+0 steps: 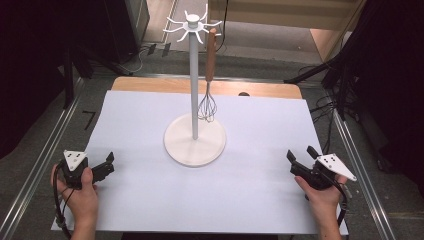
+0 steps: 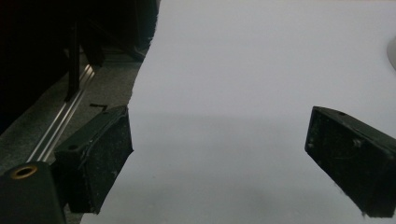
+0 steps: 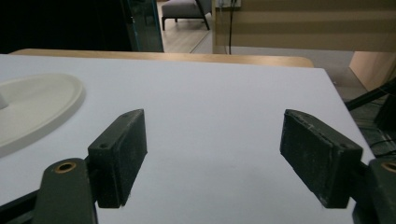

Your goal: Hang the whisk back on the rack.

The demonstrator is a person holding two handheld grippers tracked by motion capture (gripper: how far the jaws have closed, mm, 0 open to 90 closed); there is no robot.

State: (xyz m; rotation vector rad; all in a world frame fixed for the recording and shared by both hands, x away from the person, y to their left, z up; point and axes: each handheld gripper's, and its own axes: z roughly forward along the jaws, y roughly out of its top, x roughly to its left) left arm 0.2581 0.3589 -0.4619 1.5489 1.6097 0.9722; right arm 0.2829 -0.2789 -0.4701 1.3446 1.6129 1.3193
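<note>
Covering most of the worktop (image 1: 150, 85) is a pale sheet (image 1: 260, 200), and at its middle stands a white rack (image 1: 194, 100): a broad round base, a slim upright post and a crown of curved hooks at the top. From one hook on the rack's right side hangs a whisk (image 1: 210, 85), wooden handle up and wire head down, the wires hanging just beside the post and above the base without touching it. The whisk looks light, its handle stiff and easy to pinch, while the wire loops are springy and would likely flex or slip under pressure; the sound place to take hold is the middle of the wooden handle, below the hook, lifting up and outward so the loop at the top clears the prong. The rack seems top-heavy enough to rock if tugged sideways, so a steadying grip on the post may help. The left gripper (image 1: 106, 165) rests low at the sheet's near left edge, held in a hand (image 1: 80, 195), jaws wide apart and empty, pointing toward the rack. The right gripper (image 1: 300, 156) mirrors it at the near right, its jaws likewise apart with nothing between them, well clear of the whisk.
</note>
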